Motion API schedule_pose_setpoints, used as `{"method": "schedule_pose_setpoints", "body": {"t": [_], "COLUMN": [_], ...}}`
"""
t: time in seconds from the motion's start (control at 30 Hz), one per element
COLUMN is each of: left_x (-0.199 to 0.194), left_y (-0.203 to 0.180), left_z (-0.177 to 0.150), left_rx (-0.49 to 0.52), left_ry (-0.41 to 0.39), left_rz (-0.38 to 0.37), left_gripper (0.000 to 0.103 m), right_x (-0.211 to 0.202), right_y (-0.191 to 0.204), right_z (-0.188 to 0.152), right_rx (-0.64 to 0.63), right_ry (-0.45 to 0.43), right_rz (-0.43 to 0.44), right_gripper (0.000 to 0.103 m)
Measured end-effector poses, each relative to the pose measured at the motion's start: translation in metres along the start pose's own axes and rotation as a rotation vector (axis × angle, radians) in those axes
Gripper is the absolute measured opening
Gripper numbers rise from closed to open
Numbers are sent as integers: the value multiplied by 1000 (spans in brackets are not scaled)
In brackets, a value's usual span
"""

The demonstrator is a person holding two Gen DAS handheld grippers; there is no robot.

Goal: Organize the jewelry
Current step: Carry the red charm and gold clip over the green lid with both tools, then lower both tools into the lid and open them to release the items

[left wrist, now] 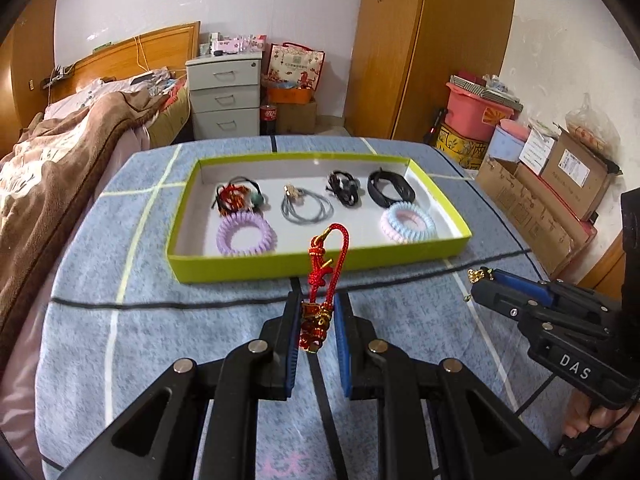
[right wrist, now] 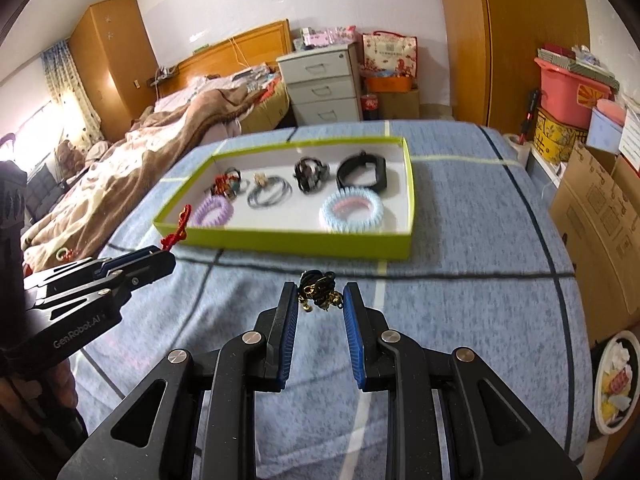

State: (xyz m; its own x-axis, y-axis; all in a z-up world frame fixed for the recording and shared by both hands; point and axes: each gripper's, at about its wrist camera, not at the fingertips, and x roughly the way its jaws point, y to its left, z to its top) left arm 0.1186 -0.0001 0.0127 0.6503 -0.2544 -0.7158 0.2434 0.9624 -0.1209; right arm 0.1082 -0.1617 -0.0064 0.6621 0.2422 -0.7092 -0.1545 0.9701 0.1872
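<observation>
Six hair ties (left wrist: pixel 247 234) in one tray (left wrist: pixel 320 258), one charm (left wrist: pixel 320 304) per claw

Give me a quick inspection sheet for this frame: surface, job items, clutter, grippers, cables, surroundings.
Surface: blue checked cloth covers the table.
Job's things: green tray holds purple coil tie, blue-pink coil tie, grey hair ties, black strap and two mixed bundles.
Clutter: nothing seen on the cloth outside the tray.
Grippers: left gripper shut on red knotted charm, held above the cloth; right gripper shut on black-and-gold charm.
Cables: a cord runs along the headboard; none on the table.
Surroundings: bed, grey drawer unit, wooden wardrobe, cardboard boxes.
</observation>
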Motion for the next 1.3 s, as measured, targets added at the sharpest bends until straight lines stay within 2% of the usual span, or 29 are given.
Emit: {"method": "schedule_pose_setpoints", "body": {"t": [0.47, 0.6, 0.8, 1.07, 1.3], "left_x": [20, 29, 44, 60, 67], "left_y": [37, 48, 56, 60, 61], "left_z": [42, 48, 52, 47, 42], "left_rx": [-37, -52, -78, -79, -88], "left_ry": [-5, 5, 27, 60, 80], "left_rz": [19, 36, 24, 43, 33], "left_gripper": [17, 17, 17, 17, 17], "right_x": [35, 49, 74, 102, 109], "right_y": [16, 19, 19, 15, 12], "right_z": [47, 60, 77, 73, 72], "right_rx": [-31, -39, -54, -68, -80], "right_ry": [-14, -13, 12, 70, 88], "right_rz": [14, 21, 21, 5, -11], "right_gripper": [24, 24, 24, 24, 24]}}
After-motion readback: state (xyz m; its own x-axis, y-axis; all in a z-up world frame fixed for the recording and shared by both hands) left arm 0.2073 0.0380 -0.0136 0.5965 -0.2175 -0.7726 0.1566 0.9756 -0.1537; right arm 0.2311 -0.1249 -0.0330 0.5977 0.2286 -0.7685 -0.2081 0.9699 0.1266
